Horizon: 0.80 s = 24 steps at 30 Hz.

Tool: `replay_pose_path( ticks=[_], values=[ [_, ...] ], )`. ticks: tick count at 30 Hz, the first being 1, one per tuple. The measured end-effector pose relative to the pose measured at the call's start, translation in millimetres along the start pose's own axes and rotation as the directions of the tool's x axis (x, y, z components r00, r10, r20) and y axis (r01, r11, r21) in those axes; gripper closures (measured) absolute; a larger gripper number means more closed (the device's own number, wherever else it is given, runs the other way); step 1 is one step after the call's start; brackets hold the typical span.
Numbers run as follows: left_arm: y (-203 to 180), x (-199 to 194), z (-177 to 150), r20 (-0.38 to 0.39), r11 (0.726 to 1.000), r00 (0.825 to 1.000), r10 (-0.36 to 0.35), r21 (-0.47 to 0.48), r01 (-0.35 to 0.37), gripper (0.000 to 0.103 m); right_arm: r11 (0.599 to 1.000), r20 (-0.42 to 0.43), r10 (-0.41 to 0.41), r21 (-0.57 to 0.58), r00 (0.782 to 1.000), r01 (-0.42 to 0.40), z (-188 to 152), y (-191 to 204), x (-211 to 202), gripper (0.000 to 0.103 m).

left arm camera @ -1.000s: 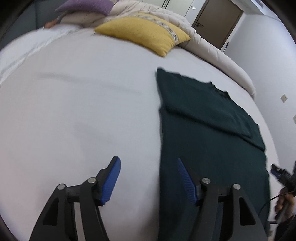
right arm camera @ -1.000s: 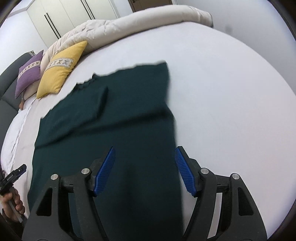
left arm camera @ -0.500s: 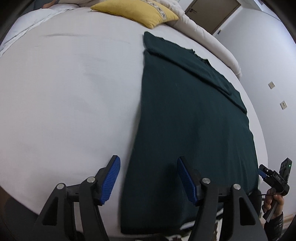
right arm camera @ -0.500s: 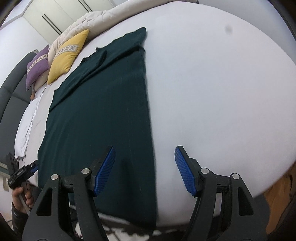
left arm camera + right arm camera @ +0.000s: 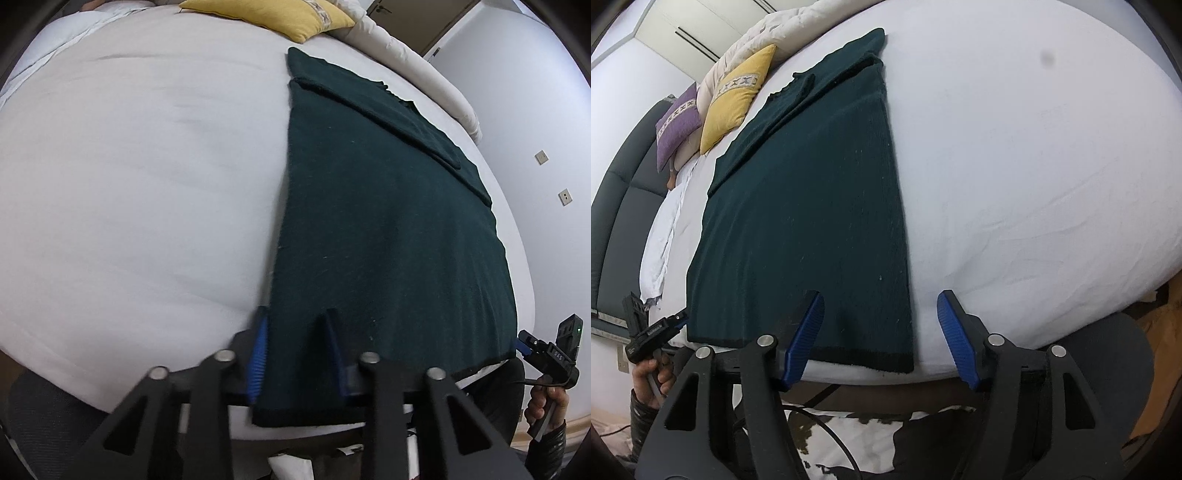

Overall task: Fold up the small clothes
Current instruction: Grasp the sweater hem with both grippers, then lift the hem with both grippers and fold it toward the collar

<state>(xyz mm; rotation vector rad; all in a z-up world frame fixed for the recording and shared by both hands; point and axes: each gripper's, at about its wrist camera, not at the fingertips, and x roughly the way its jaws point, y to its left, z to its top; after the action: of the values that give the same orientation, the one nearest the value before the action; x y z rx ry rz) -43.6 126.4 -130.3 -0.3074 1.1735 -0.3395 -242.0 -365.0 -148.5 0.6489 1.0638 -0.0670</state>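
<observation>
A dark green sweater [image 5: 388,229] lies flat on the white bed [image 5: 129,184], sleeves folded across its far end. My left gripper [image 5: 297,350] has its blue pads closed in on the sweater's near left hem corner. In the right wrist view the sweater [image 5: 812,203] reaches the bed's near edge. My right gripper [image 5: 881,339] is open, and its pads straddle the near right hem corner without touching it.
A yellow pillow [image 5: 735,96] and a purple pillow [image 5: 677,125] lie by the dark headboard [image 5: 617,206], with a rolled beige duvet [image 5: 417,70] behind. A black-and-white rug [image 5: 886,443] shows below the bed edge.
Both grippers have pulled back from mid-bed to the sweater's near hem. The left gripper's pads have closed in on the left hem corner. The right gripper stayed open.
</observation>
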Motion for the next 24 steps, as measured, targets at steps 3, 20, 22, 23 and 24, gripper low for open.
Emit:
replay_pose_path(
  ticks=[3,20,22,23,24],
  values=[
    [-0.4,0.7,-2.6,-0.006,1.000,1.000,-0.006,0.003,0.006,0.079,1.000,-0.012,-0.008,-0.005,1.000,0.008,1.8,1.0,2.5,0.051],
    [-1.8,-0.5,-3.5,-0.001,1.000,1.000,-0.014,0.014,0.014,0.096,1.000,-0.052,0.014,0.006,0.999,-0.014,3.3,-9.9,5.2,0.098],
    [-1.7,-2.7,-4.3,0.004,1.000,1.000,-0.017,0.016,0.017,0.097,0.999,-0.038,0.034,0.022,0.999,-0.033,2.2,-12.6,-0.7,0.098],
    [-1.3,-4.8,-4.8,0.006,1.000,1.000,-0.019,0.017,0.019,0.097,0.998,-0.026,0.047,0.034,0.999,-0.046,2.6,-14.8,-5.4,0.098],
    [-1.0,-7.3,-5.4,0.009,1.000,1.000,-0.024,0.018,0.024,0.097,0.996,-0.012,0.068,0.050,0.998,-0.067,4.8,-17.3,-10.2,0.098]
  ],
)
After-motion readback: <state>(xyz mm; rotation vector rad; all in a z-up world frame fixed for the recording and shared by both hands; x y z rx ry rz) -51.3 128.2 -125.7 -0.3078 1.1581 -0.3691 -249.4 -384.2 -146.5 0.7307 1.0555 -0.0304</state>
